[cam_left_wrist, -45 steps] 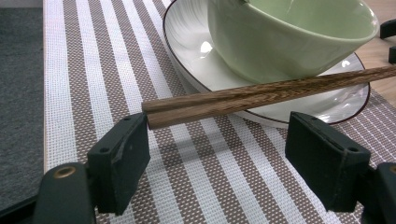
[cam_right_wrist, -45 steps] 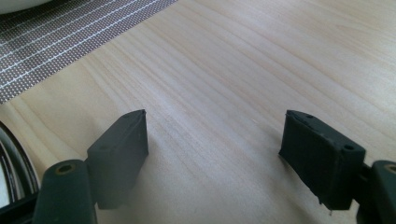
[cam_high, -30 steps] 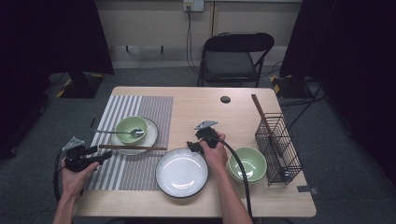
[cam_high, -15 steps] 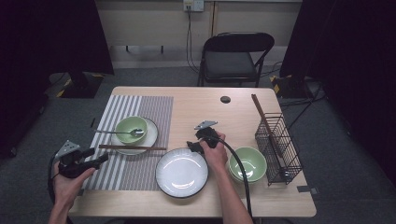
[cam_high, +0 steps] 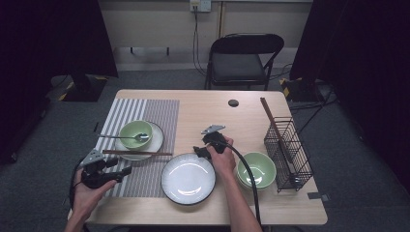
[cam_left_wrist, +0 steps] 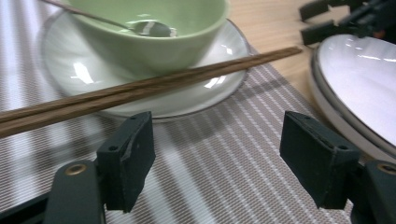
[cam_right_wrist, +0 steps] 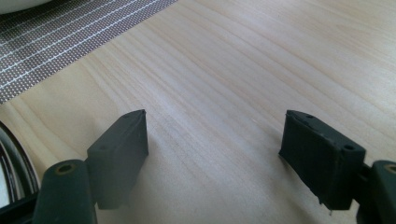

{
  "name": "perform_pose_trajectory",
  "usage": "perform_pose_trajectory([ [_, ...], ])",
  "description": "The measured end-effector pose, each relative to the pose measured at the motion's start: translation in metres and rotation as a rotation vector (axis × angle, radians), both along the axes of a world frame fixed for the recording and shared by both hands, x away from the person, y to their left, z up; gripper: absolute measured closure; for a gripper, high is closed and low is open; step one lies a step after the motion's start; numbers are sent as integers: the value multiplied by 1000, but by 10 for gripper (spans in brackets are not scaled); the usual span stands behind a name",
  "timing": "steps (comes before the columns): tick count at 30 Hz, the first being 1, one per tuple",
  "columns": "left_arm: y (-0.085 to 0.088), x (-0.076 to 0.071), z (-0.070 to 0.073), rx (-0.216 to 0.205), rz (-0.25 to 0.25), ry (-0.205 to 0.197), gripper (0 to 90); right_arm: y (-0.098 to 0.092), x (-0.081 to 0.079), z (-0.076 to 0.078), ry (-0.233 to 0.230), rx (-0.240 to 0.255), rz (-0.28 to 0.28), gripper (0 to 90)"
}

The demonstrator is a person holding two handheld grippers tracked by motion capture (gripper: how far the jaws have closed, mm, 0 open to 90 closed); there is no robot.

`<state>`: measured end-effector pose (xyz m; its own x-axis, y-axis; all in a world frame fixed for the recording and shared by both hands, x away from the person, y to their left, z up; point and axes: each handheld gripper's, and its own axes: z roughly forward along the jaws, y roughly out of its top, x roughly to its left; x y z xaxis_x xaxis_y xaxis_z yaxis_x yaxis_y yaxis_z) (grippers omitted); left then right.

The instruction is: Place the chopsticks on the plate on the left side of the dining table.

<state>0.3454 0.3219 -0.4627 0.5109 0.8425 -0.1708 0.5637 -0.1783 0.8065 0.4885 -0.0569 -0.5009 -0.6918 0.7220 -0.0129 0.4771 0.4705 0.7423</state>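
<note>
My left gripper (cam_high: pixel 124 170) hovers open over the near part of the striped placemat (cam_high: pixel 154 108), pointing right. In the left gripper view its jaws (cam_left_wrist: pixel 217 140) stand wide apart, empty, just short of a pair of wooden chopsticks (cam_left_wrist: pixel 140 88). The chopsticks rest across a small white plate (cam_left_wrist: pixel 93 74) that carries a green bowl (cam_left_wrist: pixel 154 37) with a spoon (cam_left_wrist: pixel 149 29) in it. My right gripper (cam_high: pixel 198 151) is open at the far rim of a large white plate (cam_high: pixel 188 180). Its jaws (cam_right_wrist: pixel 215 135) hang empty over bare wood.
A second green bowl (cam_high: pixel 256 169) sits right of the large plate, beside a black wire basket (cam_high: pixel 288 152) holding a long wooden stick. A small black disc (cam_high: pixel 233 103) lies at the table's far side. A folding chair (cam_high: pixel 241 60) stands behind the table (cam_high: pixel 212 113).
My left gripper drew back toward the near edge, then shifted a little to the right. The right gripper has stayed where it was.
</note>
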Motion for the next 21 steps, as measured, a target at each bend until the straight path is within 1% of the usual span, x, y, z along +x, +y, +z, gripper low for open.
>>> perform_pose_trajectory([
  [2,-4,1,-1,4,-16,8,252,0,0,0,0,-1,0,224],
  [4,-10,1,-3,-6,-18,11,249,0,0,0,0,-1,0,224],
  [6,-15,2,-5,11,-37,17,252,0,0,0,0,-1,0,224],
  [8,-20,3,-7,27,-40,18,252,0,0,0,0,0,0,224],
  [9,-23,3,-8,27,-44,19,251,0,0,0,0,-1,0,224],
  [10,-25,4,-9,32,-58,22,250,0,0,0,0,0,0,224],
  [13,-33,5,-15,51,-73,26,243,0,0,0,0,0,0,224],
  [17,-40,8,-26,84,-98,54,236,0,0,0,0,0,0,224],
  [18,-41,9,-28,99,-98,58,236,0,0,0,0,-1,0,224],
  [21,-45,7,-32,135,-107,54,224,0,0,0,0,0,0,224],
])
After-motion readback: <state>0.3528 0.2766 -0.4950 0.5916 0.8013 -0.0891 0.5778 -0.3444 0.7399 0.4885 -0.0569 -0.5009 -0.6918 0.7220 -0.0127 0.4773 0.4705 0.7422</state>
